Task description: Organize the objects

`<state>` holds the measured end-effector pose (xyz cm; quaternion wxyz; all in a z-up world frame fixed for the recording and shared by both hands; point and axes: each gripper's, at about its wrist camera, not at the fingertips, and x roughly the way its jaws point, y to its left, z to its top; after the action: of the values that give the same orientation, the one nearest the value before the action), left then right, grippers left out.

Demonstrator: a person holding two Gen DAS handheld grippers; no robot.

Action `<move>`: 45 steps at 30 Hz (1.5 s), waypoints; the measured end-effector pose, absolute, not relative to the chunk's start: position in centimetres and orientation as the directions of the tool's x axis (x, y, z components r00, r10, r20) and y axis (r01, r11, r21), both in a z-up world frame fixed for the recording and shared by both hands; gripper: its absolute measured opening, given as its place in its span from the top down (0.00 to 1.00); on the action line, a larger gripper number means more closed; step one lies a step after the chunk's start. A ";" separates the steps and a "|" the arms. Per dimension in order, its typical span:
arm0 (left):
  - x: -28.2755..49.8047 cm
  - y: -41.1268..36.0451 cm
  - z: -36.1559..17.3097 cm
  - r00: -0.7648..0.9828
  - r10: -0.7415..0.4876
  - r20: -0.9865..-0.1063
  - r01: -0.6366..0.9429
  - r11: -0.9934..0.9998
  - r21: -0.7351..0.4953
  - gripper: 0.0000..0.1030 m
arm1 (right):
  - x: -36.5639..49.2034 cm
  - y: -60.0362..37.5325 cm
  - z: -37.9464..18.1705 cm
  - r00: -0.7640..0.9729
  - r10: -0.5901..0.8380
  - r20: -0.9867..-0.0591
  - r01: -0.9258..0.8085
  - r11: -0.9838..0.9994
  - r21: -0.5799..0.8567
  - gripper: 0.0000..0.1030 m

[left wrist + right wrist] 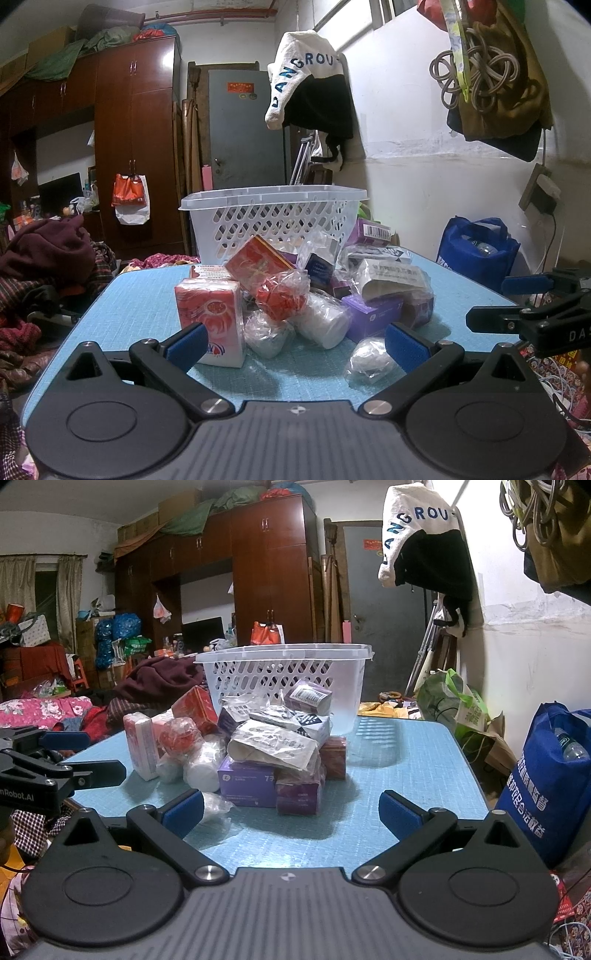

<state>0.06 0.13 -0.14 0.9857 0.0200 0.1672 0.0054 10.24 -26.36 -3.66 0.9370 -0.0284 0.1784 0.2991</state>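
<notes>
Both grippers hover wide open and empty at the near edge of the blue table (140, 295).
Left gripper (295, 345) faces the red-and-white pack (210, 314); right gripper (291, 812) fronts the purple box (247, 781). Wrapped packets and boxes heap mid-table, white basket (273, 214) standing just behind them.

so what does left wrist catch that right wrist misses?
Left wrist only: coiled cords hanging on the wall and a wall socket. Right wrist only: a curtained window and a green bag on the floor. Both: white basket behind the pile of boxes on the blue table, blue tote, and both grippers, left gripper and right gripper, open and empty.
</notes>
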 end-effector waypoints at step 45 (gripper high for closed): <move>6.3 8.3 -3.7 0.948 0.025 -0.317 -0.034 0.999 -0.023 0.45 | 9.4 -19.1 -9.0 0.715 0.629 -0.307 -0.664 0.747 -0.016 0.14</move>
<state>6.34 8.34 -3.70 0.9868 -0.0143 0.1605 0.0149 9.42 -19.07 -8.99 0.9238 -0.0627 0.1425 0.3499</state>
